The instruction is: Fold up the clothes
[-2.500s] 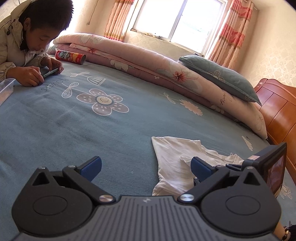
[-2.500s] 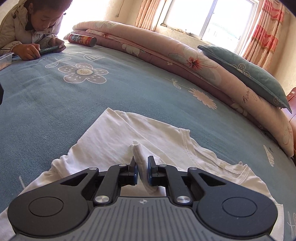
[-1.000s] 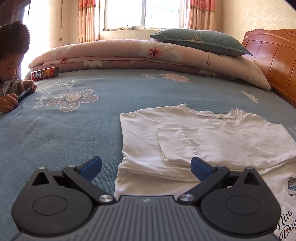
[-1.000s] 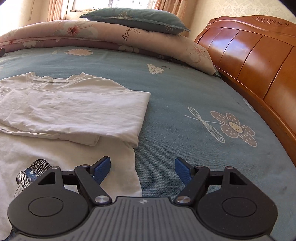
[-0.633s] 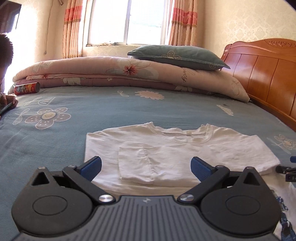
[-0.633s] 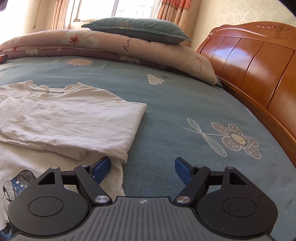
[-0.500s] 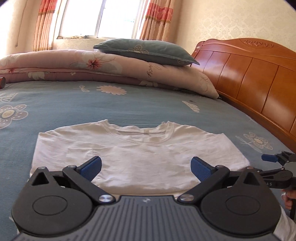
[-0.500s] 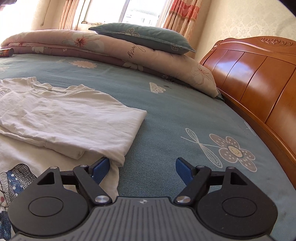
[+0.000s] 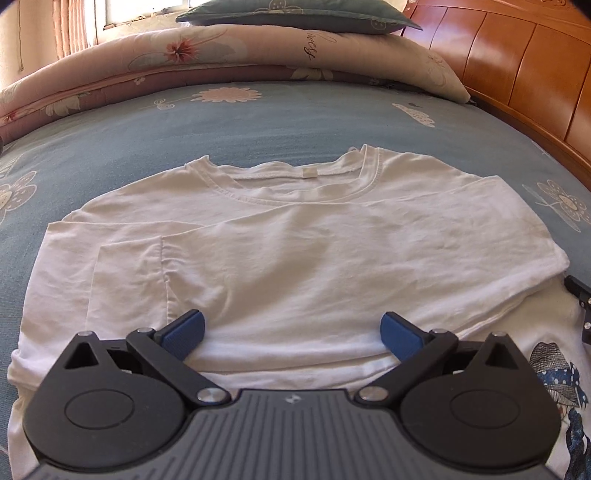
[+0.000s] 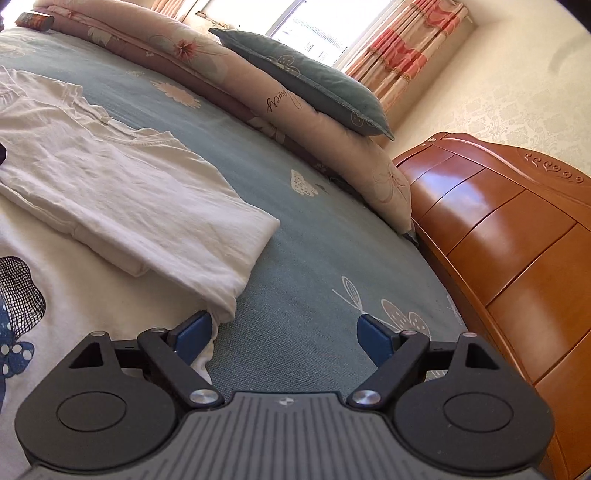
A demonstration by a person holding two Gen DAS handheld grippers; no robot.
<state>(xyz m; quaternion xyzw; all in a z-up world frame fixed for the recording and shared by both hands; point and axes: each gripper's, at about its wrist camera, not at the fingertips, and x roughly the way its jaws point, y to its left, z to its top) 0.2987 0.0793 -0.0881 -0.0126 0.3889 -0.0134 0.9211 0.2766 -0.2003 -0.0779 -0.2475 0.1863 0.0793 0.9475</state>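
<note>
A white T-shirt (image 9: 295, 236) lies flat on the blue bedspread (image 9: 258, 114), collar away from me, both sleeves and sides folded in over the body. A printed picture shows on its lower right part. My left gripper (image 9: 293, 334) is open and empty, low over the shirt's lower middle. My right gripper (image 10: 284, 334) is open and empty at the shirt's right folded edge (image 10: 236, 258); its left finger (image 10: 192, 334) rests by the cloth, its right finger is over bare bedspread. The right gripper's tip shows at the right edge of the left wrist view (image 9: 581, 306).
A rolled pink floral quilt (image 9: 184, 59) with a green pillow (image 9: 295, 16) on top lies along the far side of the bed. A wooden headboard (image 10: 517, 240) stands close on the right. A red can (image 10: 35, 18) lies far left by the quilt.
Both grippers have come closer to the shirt and lower. The right gripper has tilted and turned toward the headboard. Earlier it was shut on the cloth; it has let go, and the shirt lies folded.
</note>
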